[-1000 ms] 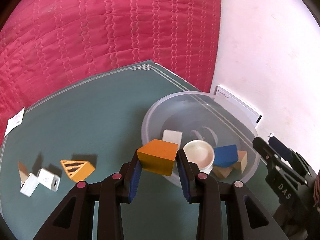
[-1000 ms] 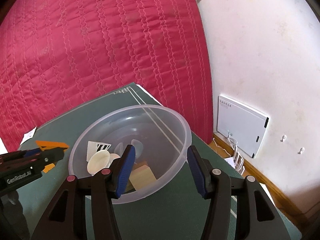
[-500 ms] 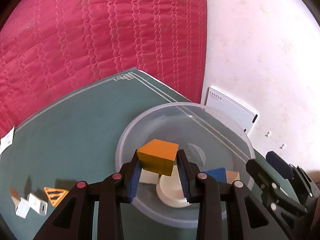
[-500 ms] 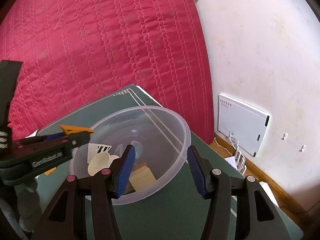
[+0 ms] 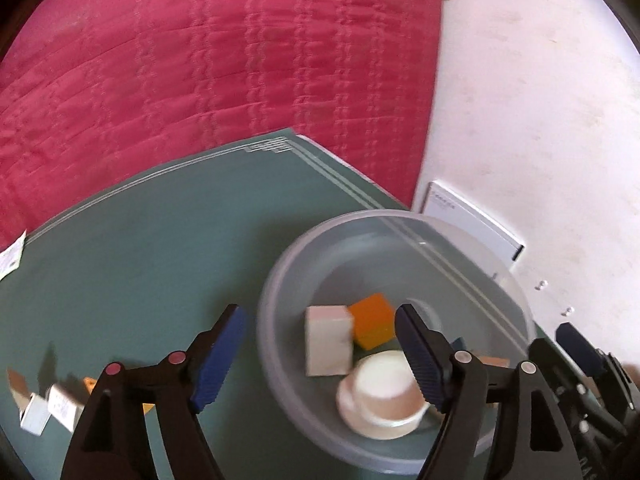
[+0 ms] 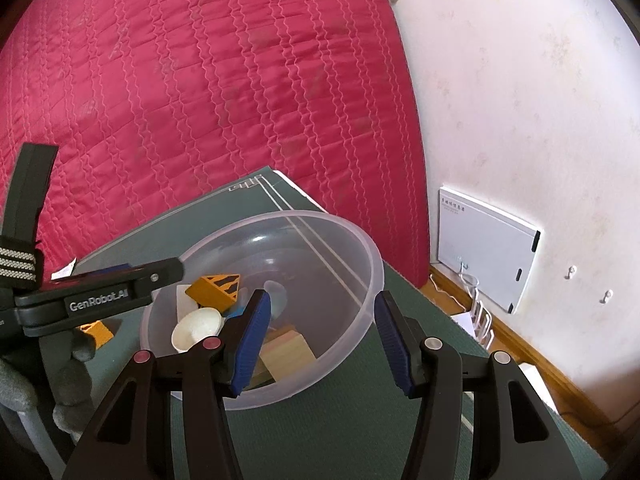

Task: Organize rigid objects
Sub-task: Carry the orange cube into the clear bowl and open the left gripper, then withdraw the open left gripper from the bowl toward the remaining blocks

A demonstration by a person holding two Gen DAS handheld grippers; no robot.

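Note:
A clear plastic bowl [image 5: 472,240] stands on the green mat [image 5: 140,272]. Inside it lie the orange block [image 5: 372,320], a white block [image 5: 328,340], a cream cup [image 5: 384,396] and more blocks. My left gripper [image 5: 320,360] is open and empty over the bowl's near left rim. In the right wrist view the bowl [image 6: 360,248] holds the orange block [image 6: 214,290], the cream cup [image 6: 196,328] and a wooden block [image 6: 286,352]. My right gripper [image 6: 322,340] is open and empty at the bowl's near rim. The left gripper [image 6: 100,292] reaches in from the left.
An orange block [image 5: 90,384] and small white pieces [image 5: 44,408] lie on the mat at the left. A red quilted bed [image 5: 200,60] lies behind the mat. A white panel [image 6: 484,240] leans on the wall at right. A paper slip [image 5: 12,258] lies at the mat's left edge.
My left gripper has opened and let go of the orange block, which now lies in the bowl. The left gripper has shifted left. The right gripper has stayed in place.

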